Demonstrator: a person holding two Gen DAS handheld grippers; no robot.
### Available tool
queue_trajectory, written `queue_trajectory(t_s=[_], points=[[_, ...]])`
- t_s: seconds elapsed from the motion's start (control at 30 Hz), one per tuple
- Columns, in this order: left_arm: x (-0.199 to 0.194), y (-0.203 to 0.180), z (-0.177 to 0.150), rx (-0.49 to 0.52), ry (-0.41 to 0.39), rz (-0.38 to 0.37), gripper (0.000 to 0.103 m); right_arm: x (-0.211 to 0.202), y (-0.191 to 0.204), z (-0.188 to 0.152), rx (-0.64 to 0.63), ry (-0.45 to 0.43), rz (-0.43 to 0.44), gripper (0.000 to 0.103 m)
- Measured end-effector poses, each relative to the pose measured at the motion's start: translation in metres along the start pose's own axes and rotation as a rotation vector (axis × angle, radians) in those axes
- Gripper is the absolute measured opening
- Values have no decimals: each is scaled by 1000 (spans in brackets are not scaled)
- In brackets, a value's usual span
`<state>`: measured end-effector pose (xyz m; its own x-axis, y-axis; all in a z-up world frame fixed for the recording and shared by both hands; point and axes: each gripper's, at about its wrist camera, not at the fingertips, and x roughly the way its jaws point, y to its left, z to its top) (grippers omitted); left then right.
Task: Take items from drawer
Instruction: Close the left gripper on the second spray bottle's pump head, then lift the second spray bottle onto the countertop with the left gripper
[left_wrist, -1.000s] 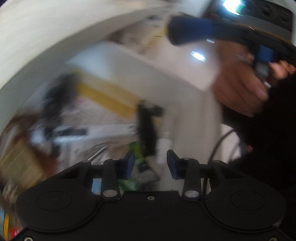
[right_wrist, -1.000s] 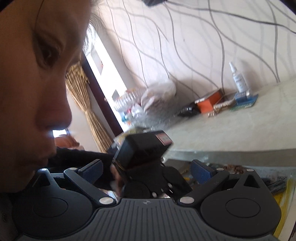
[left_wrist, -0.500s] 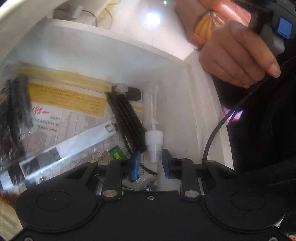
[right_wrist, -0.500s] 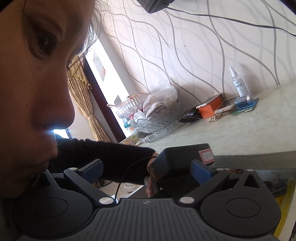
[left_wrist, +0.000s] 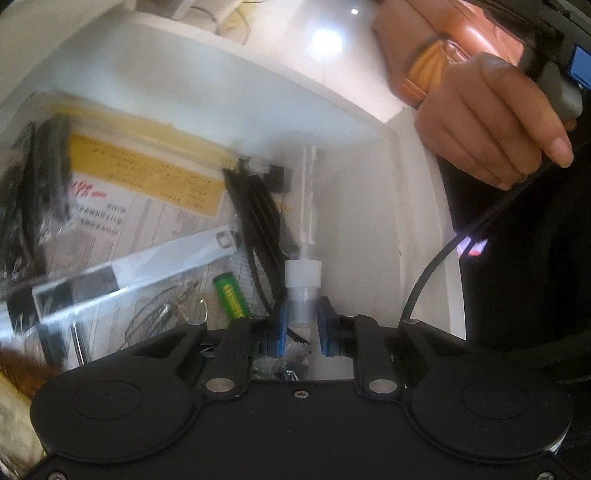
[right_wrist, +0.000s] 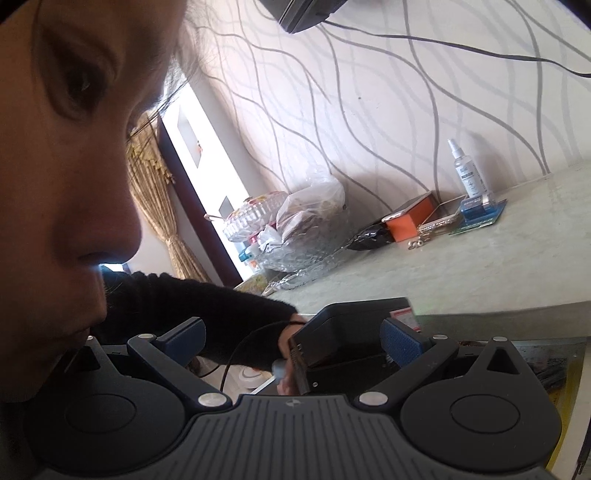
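Observation:
The white drawer (left_wrist: 369, 229) stands open below me in the left wrist view. A small clear spray bottle (left_wrist: 302, 273) with a white collar lies along its right side. My left gripper (left_wrist: 303, 325) points down into the drawer, its jaws closing with the bottle's body between the blue pads (left_wrist: 280, 325); the pads sit right beside it and I see no firm squeeze. My right gripper (right_wrist: 293, 336) is held level above the drawer, wide open with nothing in it. Beyond its fingers is the black body of the left gripper (right_wrist: 347, 332), held by a hand in a dark sleeve (right_wrist: 207, 306).
The drawer also holds black cable ties (left_wrist: 255, 221), a green cylinder (left_wrist: 231, 291), a clear box (left_wrist: 140, 266) and a yellow-and-white paper (left_wrist: 147, 173). A hand (left_wrist: 491, 122) is above the drawer's right wall. The counter (right_wrist: 480, 266) bears a spray bottle (right_wrist: 467, 170), an orange box (right_wrist: 412, 216) and a glass bowl (right_wrist: 295, 229).
My left gripper has sunk into the drawer toward the spray bottle and its jaws have narrowed around it. The right gripper has stayed put and open.

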<state>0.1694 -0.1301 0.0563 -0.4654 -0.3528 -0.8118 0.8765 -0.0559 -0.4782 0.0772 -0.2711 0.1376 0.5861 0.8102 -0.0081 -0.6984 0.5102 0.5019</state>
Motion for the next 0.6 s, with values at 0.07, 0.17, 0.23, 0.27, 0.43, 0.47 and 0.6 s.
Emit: queue_trajectory(t_s=[0.07, 0.17, 0.23, 0.27, 0.43, 0.47, 0.6], points=[[1, -2, -6, -43, -27, 4, 16, 0, -1, 0, 4, -3, -2, 103], [-3, -6, -21, -117, -87, 12, 16, -2, 0, -1, 0, -11, -1, 103], [-18, -3, -32, -192, -165, 17, 16, -4, 0, -1, 2, -18, 4, 103], [-27, -2, -39, -242, -221, 18, 16, -4, 0, -1, 4, -21, 7, 103], [-79, -16, -72, -416, -539, 97, 16, -6, 0, 0, 11, -33, 16, 103], [-83, -23, -74, -416, -580, 132, 16, -6, 0, -1, 9, -34, 15, 103], [-99, -36, -76, -410, -651, 201, 16, -6, 1, -1, 6, -35, 9, 103]])
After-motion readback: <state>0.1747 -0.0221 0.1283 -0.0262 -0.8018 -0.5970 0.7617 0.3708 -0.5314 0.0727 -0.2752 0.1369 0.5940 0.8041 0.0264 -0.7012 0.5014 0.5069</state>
